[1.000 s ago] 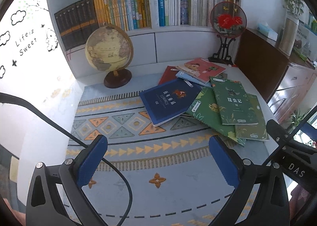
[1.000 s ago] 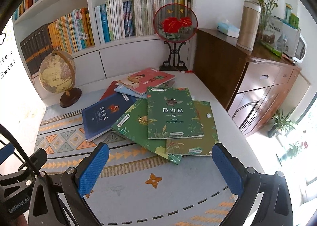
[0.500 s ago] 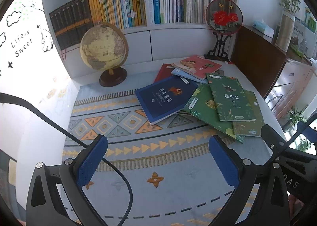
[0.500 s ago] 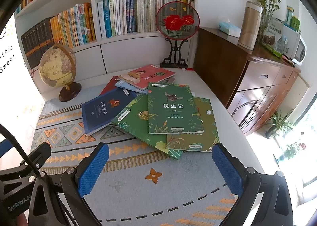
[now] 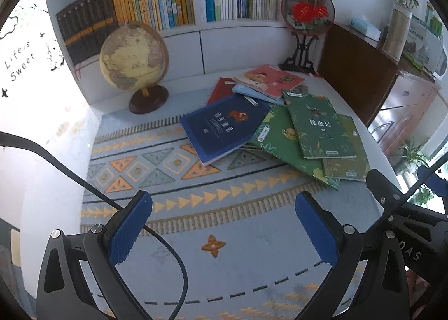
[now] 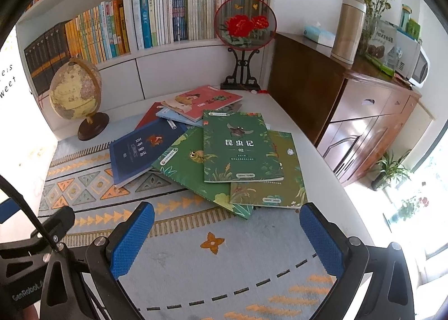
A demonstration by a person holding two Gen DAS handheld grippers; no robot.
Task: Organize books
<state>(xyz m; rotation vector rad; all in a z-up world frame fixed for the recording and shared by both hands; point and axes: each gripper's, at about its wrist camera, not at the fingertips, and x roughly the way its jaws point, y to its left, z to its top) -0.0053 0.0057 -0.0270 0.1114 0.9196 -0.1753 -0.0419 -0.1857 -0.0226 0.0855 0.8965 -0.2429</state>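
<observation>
Several books lie in a loose overlapping pile on the patterned table runner (image 5: pixel 196 224). A dark blue book (image 5: pixel 224 126) (image 6: pixel 140 149) is at the pile's left. A green insect book (image 5: pixel 319 126) (image 6: pixel 238 146) lies on top of two other green books. A pink book (image 5: pixel 268 79) (image 6: pixel 201 98) lies at the back over a light blue and a red one. My left gripper (image 5: pixel 224 227) is open and empty, above the runner, short of the pile. My right gripper (image 6: pixel 226 238) is open and empty, just before the green books' near edge.
A globe (image 5: pixel 134 59) stands at the back left of the table. A round red-flower fan on a black stand (image 6: pixel 243 25) stands at the back right. A white bookshelf (image 6: pixel 168 20) full of upright books lines the back. A brown wooden cabinet (image 6: pixel 364 112) is to the right.
Both grippers have drawn back and risen slightly, so the pile sits a little farther away. The books have not moved. Both grippers stay open.
</observation>
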